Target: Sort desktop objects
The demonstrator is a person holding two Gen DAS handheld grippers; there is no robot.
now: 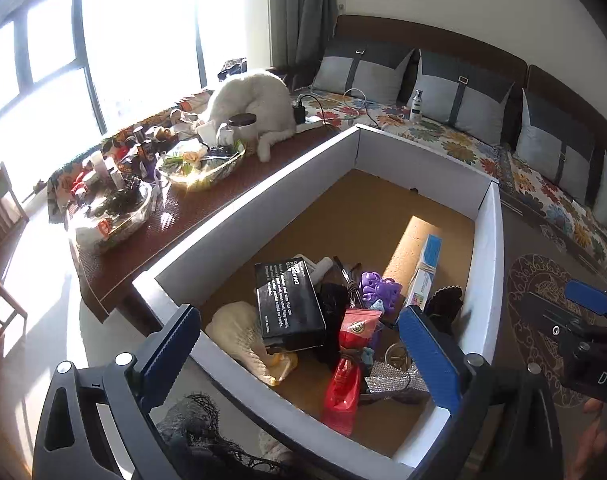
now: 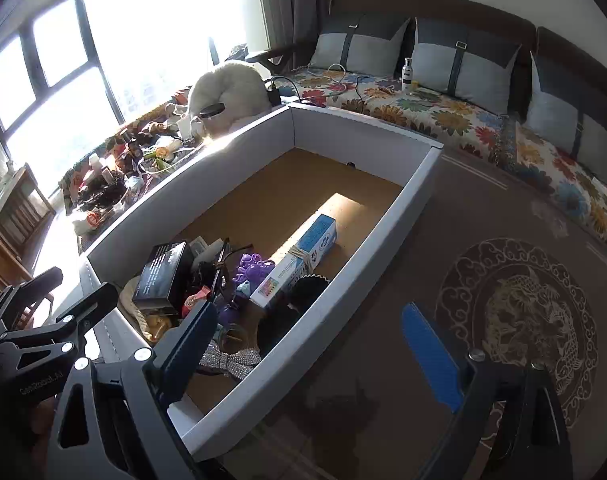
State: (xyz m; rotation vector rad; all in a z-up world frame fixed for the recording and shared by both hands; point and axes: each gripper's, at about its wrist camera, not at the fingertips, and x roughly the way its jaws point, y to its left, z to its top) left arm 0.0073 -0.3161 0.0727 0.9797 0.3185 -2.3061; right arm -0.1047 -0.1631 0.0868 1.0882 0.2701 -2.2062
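Note:
A large white-walled box [image 1: 239, 216] with a brown floor holds a heap of objects: a black printed box [image 1: 289, 304], a purple plastic toy [image 1: 377, 290], red packets [image 1: 353, 330], a cream mesh pouch [image 1: 239, 334], a blue-white carton [image 1: 423, 272] and a rhinestone bow [image 1: 395, 380]. My left gripper [image 1: 299, 352] is open above the box's near corner, empty. My right gripper [image 2: 307, 348] is open and empty, straddling the box's right wall [image 2: 343, 280]. The carton [image 2: 299, 256] and the black box [image 2: 163, 276] also show in the right wrist view.
A low dark table [image 1: 175, 224] left of the box carries glass bowls [image 1: 203, 168] of clutter, with a white cat [image 1: 255, 108] at its far end. A floral sofa [image 1: 463, 136] with grey cushions runs behind. A patterned brown rug [image 2: 503, 280] lies right. Black lace [image 1: 207, 432] lies by my left gripper.

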